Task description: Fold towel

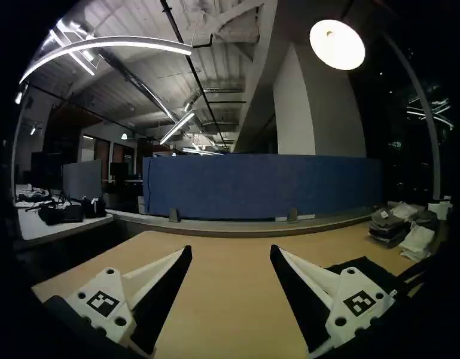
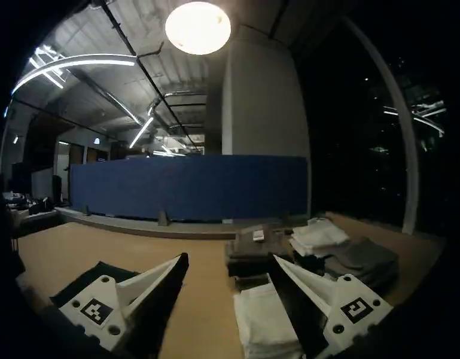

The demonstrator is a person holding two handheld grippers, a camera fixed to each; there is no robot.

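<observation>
Nearest the lens: left tool (image 1: 230, 248), jaws spread wide, nothing between them, bare wooden surface (image 1: 230, 299) under the gap. Likewise right tool (image 2: 228, 257): jaws apart, gripping nothing. Both apparently held just above the surface; no contact with cloth that can be made out.

Risks (judgement only):
- Could pinch a mid-edge or a single layer of the dark towel (image 1: 376, 268) instead of a corner, with the corners hidden beneath the tool bodies. Likely result: a skewed fold.
- Could snag the white folded towel (image 2: 259, 317), just beside the right tool and partly under its right-hand finger. Likely result: that towel dragged or its folds disturbed.
- Dim light on dark cloth; edges hard to read, so easy to close on the wrong spot.

Placement of the task's thing: flat on the surface, low and to the right in the left gripper view, running beneath that tool's right-hand finger. Same dark towel (image 2: 74, 287) low and to the left in the right gripper view, beneath that tool's left-hand finger. Judged therefore to lie between the two tools, off to the side of each, in neither gap. Appears spread out rather than folded; full extent not visible.

Farther out: stacks of folded towels (image 2: 316, 236), dark, white and grey, toward the right side of the surface. Beyond those, blue partition (image 2: 188, 188) along the far edge. Overhead, round pendant lamp (image 2: 198, 27), lit.
</observation>
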